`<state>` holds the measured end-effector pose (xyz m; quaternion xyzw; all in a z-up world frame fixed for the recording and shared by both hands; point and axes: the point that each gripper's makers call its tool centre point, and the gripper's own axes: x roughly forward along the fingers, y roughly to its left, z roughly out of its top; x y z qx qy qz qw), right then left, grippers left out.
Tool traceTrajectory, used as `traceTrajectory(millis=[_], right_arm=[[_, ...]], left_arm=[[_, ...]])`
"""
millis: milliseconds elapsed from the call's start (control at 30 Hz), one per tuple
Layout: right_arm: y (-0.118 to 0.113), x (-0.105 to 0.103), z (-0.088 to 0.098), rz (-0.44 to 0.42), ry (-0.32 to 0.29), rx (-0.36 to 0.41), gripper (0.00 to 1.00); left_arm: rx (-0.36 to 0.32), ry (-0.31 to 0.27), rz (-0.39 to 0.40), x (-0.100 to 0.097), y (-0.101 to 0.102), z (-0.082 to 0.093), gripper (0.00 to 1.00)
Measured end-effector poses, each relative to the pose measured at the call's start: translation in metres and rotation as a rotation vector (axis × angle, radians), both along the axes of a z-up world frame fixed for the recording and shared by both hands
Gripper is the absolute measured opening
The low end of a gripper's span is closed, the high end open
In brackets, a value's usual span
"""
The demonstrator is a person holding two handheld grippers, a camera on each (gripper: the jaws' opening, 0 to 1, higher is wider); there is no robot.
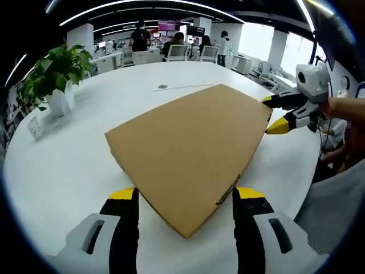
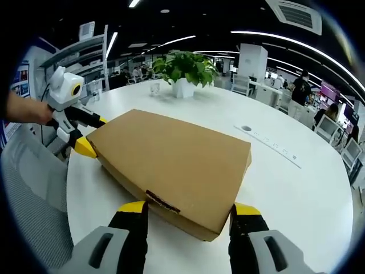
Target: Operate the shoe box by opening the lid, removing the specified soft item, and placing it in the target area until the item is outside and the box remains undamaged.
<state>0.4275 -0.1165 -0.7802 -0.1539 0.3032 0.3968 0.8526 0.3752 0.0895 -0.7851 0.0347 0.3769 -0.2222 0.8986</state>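
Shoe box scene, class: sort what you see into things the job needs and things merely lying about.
Belongs to the job:
- shoe box, lid shut
- left gripper, jaws open at one corner
- right gripper, jaws open at another corner

Just lying about:
- potted plant
- power strip
- white round table
- office chairs

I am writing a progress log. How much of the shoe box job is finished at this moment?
Nothing looks done yet: the box sits on the white table with its lid closed. In hand: the left hand-held gripper and the right hand-held gripper, both open, straddle opposite corners. Left: open the lid, take the soft item out, place it.
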Motion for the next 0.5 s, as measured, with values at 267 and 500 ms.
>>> traceTrajectory(millis=[267,500], right_arm=[[0.007,-0.008,0.0,-0.041,-0.003,0.002,0.55],[0.012,-0.014,0.0,-0.074,0.0,0.005,0.54]], left_arm=[[0.004,0.008,-0.041,0.002,0.009,-0.001,0.68],[0.007,0.017,-0.076,0.003,0.015,-0.001,0.68]])
